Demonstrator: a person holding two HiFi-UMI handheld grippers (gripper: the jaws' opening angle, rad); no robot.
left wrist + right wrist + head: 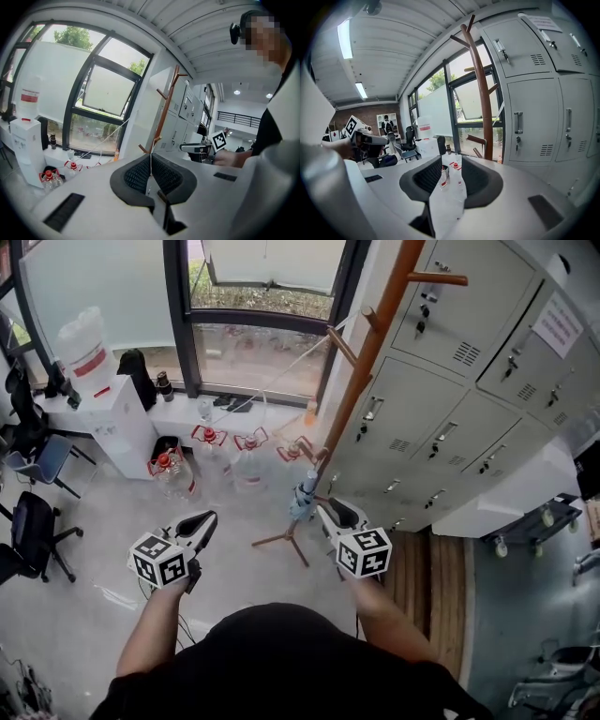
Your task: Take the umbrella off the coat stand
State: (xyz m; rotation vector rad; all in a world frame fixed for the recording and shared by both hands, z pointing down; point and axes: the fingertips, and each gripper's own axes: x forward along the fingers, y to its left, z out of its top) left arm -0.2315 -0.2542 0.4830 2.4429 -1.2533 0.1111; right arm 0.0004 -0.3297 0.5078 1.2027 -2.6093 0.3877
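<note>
Along the right-hand wall the grey lockers point(441, 418) run off the picture's edge, so their doors cannot be counted whole. In front of them one wooden coat stand point(367, 352) slants across the head view with its top cut off. Three of its pegs show there, and its spread feet rest on the floor. Under the window point(262, 334) one white water dispenser point(112, 413) carries a jug point(84, 343). Two office chairs point(33, 521) sit at the left, partly cut off. Four red-capped water bottles point(248, 460) (four, I think; they overlap and blur) crowd the floor below the sill.

The person holds out two grippers. The left gripper point(206, 519) has its jaws together, only a slit between them, and it holds nothing. The right gripper point(328, 512) has its jaws spread wide with nothing in the gap. The one umbrella point(303, 498), folded, pale blue and too small to make out well, hangs against the stand's lower pole, just beside the right gripper's tips.
</note>
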